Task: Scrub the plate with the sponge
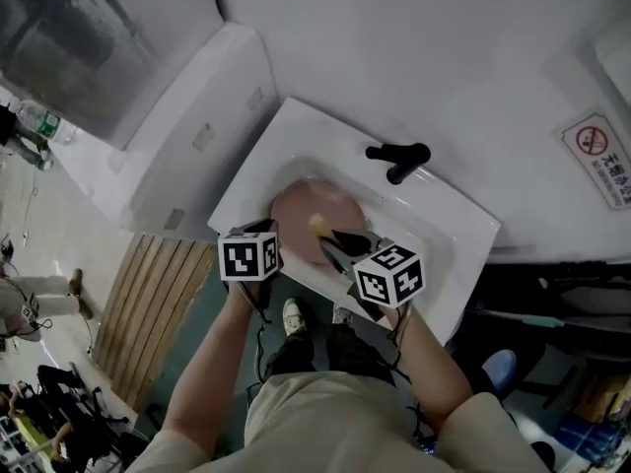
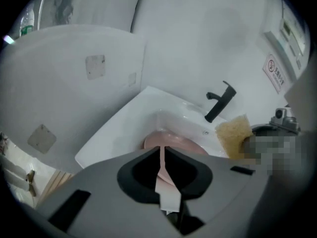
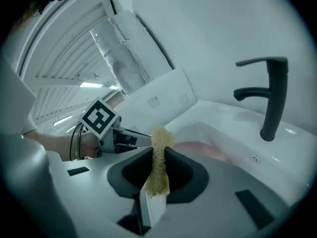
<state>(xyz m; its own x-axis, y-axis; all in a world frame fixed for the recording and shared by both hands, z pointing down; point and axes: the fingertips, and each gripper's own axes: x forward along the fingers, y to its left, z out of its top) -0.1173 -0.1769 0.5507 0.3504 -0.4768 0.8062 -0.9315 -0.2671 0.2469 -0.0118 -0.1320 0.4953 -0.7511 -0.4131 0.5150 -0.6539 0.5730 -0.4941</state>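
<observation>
**A:** While the left gripper (image 2: 162,153) pinches the smooth pink plate (image 2: 174,143) by its thin rim, jaws narrow, where does it sit?

**B:** Inside the glossy white sink (image 1: 296,131), toward the front wall, clear of the black faucet (image 1: 399,158). The right gripper (image 3: 159,151) squeezes a coarse yellow sponge (image 3: 161,136) flat, close to the plate's round face.

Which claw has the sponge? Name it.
The right claw: the yellow sponge is pinched between its jaws, while the left claw grips the pink plate.
</observation>
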